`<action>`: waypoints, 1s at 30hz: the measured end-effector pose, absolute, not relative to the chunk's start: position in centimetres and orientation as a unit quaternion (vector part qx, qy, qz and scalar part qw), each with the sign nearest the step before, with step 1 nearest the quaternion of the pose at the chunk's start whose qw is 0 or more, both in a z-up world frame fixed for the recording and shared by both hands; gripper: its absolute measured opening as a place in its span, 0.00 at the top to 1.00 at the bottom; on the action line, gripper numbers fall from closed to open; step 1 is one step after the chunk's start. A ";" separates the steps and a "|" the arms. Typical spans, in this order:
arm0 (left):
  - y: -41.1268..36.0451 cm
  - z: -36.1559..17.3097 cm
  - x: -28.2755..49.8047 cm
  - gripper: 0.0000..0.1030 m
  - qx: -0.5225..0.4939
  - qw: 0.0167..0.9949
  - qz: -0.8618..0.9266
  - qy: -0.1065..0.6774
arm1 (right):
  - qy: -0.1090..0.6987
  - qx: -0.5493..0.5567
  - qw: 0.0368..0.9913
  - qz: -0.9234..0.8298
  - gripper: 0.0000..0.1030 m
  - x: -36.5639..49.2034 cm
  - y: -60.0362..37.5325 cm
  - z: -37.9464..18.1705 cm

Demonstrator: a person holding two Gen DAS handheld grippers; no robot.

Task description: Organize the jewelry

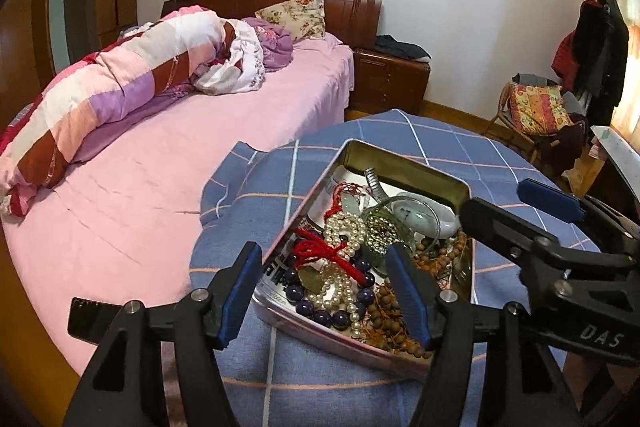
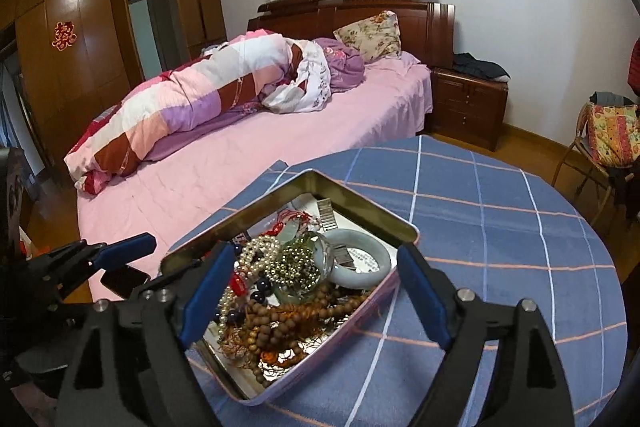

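Observation:
An open metal tin point(image 1: 404, 163) point(image 2: 360, 201) full of jewelry sits on a table with a blue checked cloth point(image 1: 440, 135) point(image 2: 500, 227). Inside lie a white pearl string point(image 1: 340, 231) point(image 2: 260, 251), a red cord point(image 1: 320, 251), dark purple beads point(image 1: 320, 315), brown wooden beads point(image 1: 384, 307) point(image 2: 280, 323), a pale jade bangle point(image 1: 444, 223) point(image 2: 360, 259), a small glass jar of metal beads point(image 1: 380, 227) point(image 2: 304, 263) and a metal watch band point(image 1: 374, 183) point(image 2: 328, 215). My left gripper point(image 1: 324, 297) point(image 2: 120, 255) is open over the tin's near left corner. My right gripper point(image 2: 312, 301) point(image 1: 516, 203) is open over the tin's near right side.
A bed with a pink sheet point(image 1: 160, 167) point(image 2: 300, 135) and a rolled quilt point(image 1: 120, 79) lies left of the table. A black phone point(image 1: 92, 319) point(image 2: 122, 281) rests on the bed edge. A chair with cushions point(image 1: 540, 111) point(image 2: 608, 135) and a wooden nightstand point(image 1: 388, 79) stand behind.

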State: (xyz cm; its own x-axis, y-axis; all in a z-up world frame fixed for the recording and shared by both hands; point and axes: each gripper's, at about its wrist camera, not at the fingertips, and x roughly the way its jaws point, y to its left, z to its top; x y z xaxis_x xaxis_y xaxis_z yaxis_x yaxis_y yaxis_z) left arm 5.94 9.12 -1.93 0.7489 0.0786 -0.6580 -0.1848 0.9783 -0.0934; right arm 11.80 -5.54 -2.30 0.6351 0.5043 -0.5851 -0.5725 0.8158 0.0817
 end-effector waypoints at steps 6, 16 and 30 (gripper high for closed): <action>10.0 -1.4 5.4 0.37 -0.087 0.935 0.081 0.334 | 0.293 -0.054 0.908 0.294 0.12 11.0 -6.0 -1.7; 10.7 -0.9 5.2 0.37 -0.097 0.937 0.085 0.326 | 0.290 -0.057 0.909 0.292 0.12 10.6 -6.0 -1.8; 10.7 -1.1 5.2 0.37 -0.097 0.936 0.084 0.329 | 0.292 -0.055 0.909 0.291 0.12 10.5 -6.1 -1.8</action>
